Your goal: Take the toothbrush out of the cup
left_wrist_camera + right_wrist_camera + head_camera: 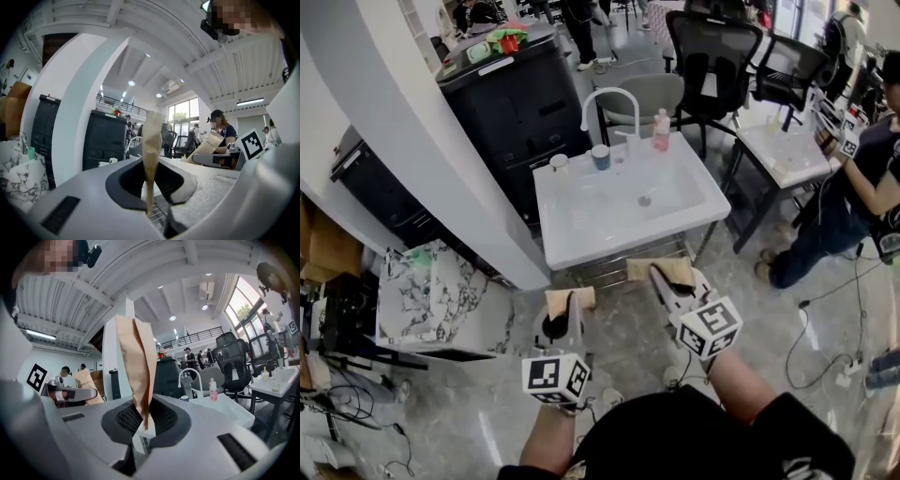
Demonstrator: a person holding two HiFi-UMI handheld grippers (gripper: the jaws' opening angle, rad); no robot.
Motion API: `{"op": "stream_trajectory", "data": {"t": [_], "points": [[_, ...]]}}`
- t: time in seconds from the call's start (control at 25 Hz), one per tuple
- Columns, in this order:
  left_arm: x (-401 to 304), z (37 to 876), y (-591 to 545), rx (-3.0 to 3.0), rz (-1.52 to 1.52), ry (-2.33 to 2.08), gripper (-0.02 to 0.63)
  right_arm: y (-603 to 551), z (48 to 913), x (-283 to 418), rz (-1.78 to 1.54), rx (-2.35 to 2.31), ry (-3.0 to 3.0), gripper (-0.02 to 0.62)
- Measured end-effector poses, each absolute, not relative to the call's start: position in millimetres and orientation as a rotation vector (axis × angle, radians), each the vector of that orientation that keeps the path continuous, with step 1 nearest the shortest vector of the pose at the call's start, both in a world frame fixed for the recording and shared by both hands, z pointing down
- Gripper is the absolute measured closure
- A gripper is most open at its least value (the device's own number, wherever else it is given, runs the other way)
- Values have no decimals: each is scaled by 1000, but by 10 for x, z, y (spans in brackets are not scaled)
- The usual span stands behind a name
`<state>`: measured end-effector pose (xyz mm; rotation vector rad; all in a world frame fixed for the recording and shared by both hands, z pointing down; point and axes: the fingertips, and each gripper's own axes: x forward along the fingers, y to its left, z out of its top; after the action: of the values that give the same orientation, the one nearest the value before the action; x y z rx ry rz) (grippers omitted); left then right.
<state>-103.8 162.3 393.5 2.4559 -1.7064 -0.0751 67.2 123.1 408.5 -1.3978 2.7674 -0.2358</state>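
Note:
A white sink (581,246) stands ahead of me with a white cup (559,162) and a blue cup (600,157) on its back rim beside the curved faucet (609,98). No toothbrush can be made out at this distance. My left gripper (570,298) and right gripper (661,271) are held level short of the sink's front edge, apart from it. In the left gripper view, the left gripper (153,121) has its tan pads pressed together with nothing between them. The right gripper (134,331) looks the same, and the faucet (189,376) shows beyond it.
A pink bottle (661,130) stands right of the faucet. A black cabinet (511,98) and a white pillar (403,122) are at the left, with a marbled box (431,300) lower left. Office chairs (712,56), a second white table (783,150) and a seated person (853,197) are at the right.

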Motion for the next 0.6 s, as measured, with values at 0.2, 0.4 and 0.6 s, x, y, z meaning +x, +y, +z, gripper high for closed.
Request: {"op": "stream_trajectory", "data": {"t": [0.2, 0.4, 0.6], "points": [[-1096, 3920, 1692, 2457, -90, -1686, 568, 1314, 4082, 624, -240, -1422, 2757, 570], [-1076, 3931, 1762, 2460, -90, -1676, 568, 1396, 4084, 656, -237, -1434, 2742, 570], [-1075, 3891, 1813, 2468, -96, -1675, 568, 1449, 4045, 664, -232, -1436, 2742, 571]]}}
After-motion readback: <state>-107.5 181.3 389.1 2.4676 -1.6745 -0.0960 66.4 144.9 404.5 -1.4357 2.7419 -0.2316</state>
